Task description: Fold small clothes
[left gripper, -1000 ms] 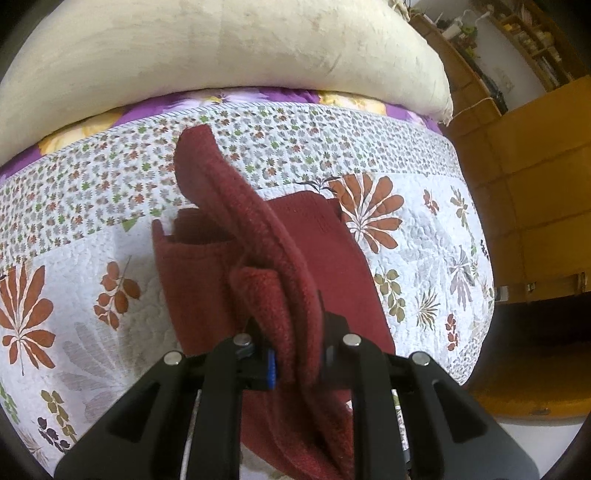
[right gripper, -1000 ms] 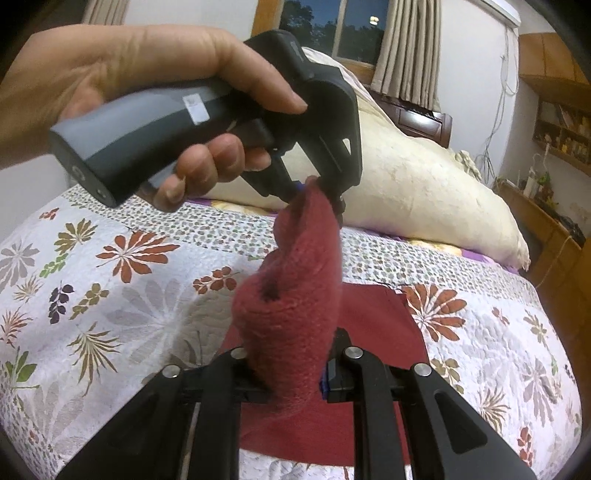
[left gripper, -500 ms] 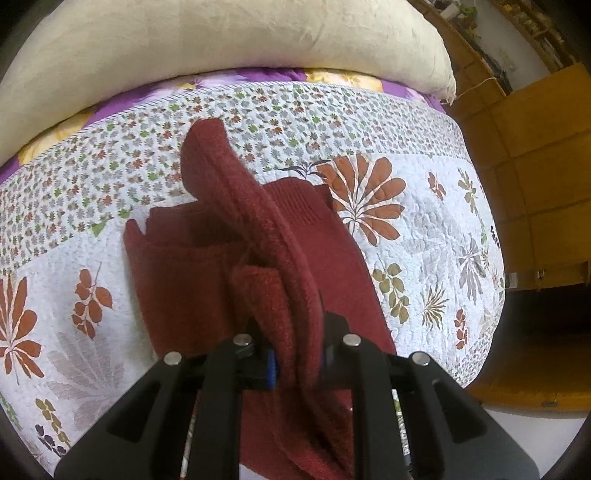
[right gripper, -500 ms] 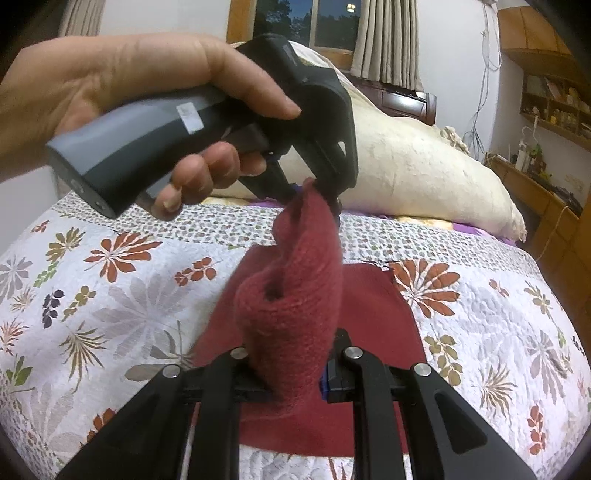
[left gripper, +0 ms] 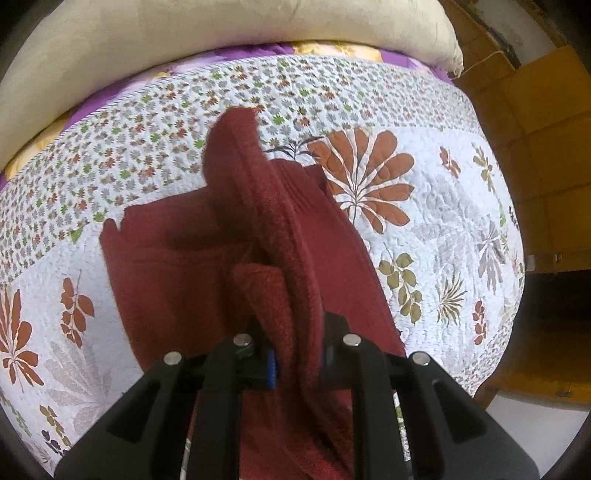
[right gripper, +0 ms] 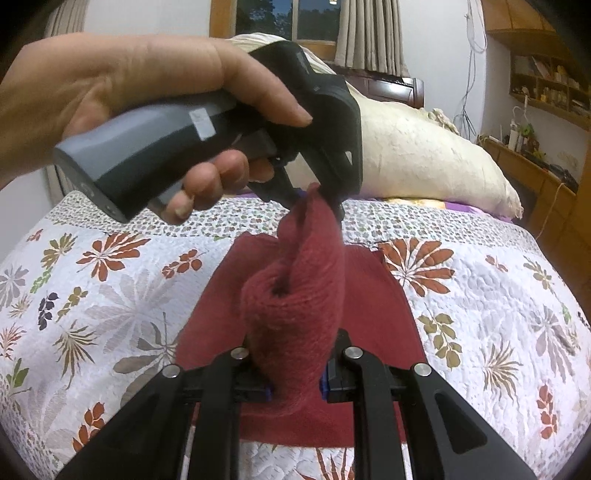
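Observation:
A dark red knit garment (left gripper: 177,266) lies partly flat on the floral quilt (left gripper: 436,206). One edge of it is lifted into a taut ridge between both grippers. My left gripper (left gripper: 295,363) is shut on the near end of that fold. In the right wrist view the red garment (right gripper: 299,295) bunches up from my right gripper (right gripper: 295,384), which is shut on it. The far end rises to the left gripper (right gripper: 314,192), held by a person's hand (right gripper: 155,85) above the bed.
A large cream pillow (left gripper: 207,48) lies across the head of the bed, with a purple sheet edge (left gripper: 258,50) under it. Wooden cabinets (left gripper: 539,122) stand beyond the bed's right side. Shelves (right gripper: 543,85) and a curtained window (right gripper: 314,29) line the far walls.
Both grippers have carried the lifted fold lower and forward over the flat part. More of the flat garment shows spread to the left. Both stay shut on it.

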`<state>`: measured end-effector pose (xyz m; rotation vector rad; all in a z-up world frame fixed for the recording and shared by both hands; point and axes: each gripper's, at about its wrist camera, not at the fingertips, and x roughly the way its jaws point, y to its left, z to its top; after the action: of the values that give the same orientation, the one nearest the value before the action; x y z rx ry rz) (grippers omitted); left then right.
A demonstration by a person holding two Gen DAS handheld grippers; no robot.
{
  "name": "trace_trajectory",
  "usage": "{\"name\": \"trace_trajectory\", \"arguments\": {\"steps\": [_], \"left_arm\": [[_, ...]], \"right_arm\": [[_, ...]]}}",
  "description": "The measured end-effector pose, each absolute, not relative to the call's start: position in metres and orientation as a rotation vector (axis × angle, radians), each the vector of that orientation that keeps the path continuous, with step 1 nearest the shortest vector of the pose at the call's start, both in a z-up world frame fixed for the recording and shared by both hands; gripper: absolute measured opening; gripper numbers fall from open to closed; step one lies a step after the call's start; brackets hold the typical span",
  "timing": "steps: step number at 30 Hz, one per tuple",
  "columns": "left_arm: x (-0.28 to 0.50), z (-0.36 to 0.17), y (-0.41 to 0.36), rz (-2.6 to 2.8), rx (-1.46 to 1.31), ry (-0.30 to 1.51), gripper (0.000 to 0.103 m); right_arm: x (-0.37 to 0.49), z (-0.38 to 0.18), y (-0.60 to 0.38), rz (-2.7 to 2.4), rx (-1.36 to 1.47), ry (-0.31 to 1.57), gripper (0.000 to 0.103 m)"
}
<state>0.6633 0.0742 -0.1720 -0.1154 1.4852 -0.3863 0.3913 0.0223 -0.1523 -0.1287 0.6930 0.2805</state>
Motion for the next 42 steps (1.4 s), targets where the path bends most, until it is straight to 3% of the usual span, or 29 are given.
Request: {"name": "trace_trajectory", "arguments": {"steps": [27,29,33,35,36,42], "left_arm": [[0.674,-0.236,-0.012,-0.283,-0.002,1.565,0.015],[0.673,-0.242,-0.016,-0.262,-0.010,1.543,0.019],[0.667,-0.226,-0.024,-0.280,-0.010,1.378,0.036],[0.663,-0.207,-0.019,-0.320,-0.057,1.253,0.050],[0.661,-0.199,-0.015,-0.332,-0.078,1.209,0.064],[0.646,-0.169,0.018,-0.423,-0.154,1.125,0.067]], "right_arm": [[0.401,-0.202,-0.064,0.257,0.143,0.789,0.017],[0.403,-0.209,-0.070,0.262,0.154,0.807,0.017],[0.406,-0.226,-0.094,0.323,0.281,0.850,0.018],[0.409,-0.237,-0.108,0.356,0.366,0.878,0.020],[0.409,-0.241,-0.114,0.374,0.409,0.885,0.021],[0.416,-0.258,-0.144,0.522,0.643,0.944,0.035]]}}
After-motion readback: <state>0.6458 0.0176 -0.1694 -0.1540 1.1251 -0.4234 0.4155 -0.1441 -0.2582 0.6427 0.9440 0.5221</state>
